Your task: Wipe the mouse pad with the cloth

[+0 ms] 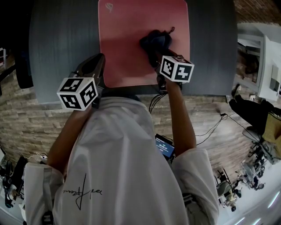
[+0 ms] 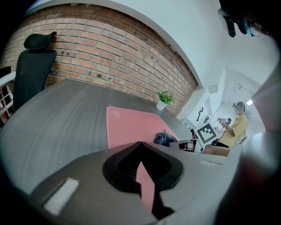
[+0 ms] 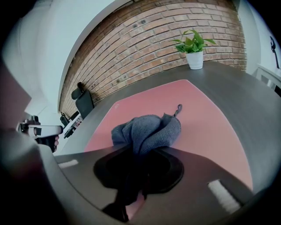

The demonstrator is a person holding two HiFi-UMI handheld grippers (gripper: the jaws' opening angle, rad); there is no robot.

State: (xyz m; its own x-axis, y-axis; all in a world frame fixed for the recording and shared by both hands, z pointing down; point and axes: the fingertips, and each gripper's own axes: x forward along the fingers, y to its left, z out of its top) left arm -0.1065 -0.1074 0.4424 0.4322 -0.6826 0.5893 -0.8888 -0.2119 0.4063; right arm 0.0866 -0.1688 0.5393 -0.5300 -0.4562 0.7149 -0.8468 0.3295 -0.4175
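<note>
The right gripper (image 1: 154,56) has its fingers clamped on the bunched blue-grey cloth (image 1: 156,41), which lies on the pink mouse pad (image 1: 125,44) mid-bench (image 1: 61,48). The pad's small corner logo (image 1: 108,6) is unreadable. The left gripper (image 1: 99,61), fingers together and empty, is by the bench's near edge. A potted plant (image 3: 193,49) stands at the far edge.

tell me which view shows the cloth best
The right gripper view: the cloth sits large and centred, bunched in the right gripper on the mouse pad. The head view shows it as a dark lump partly behind that gripper; the left gripper view shows it small and far.
</note>
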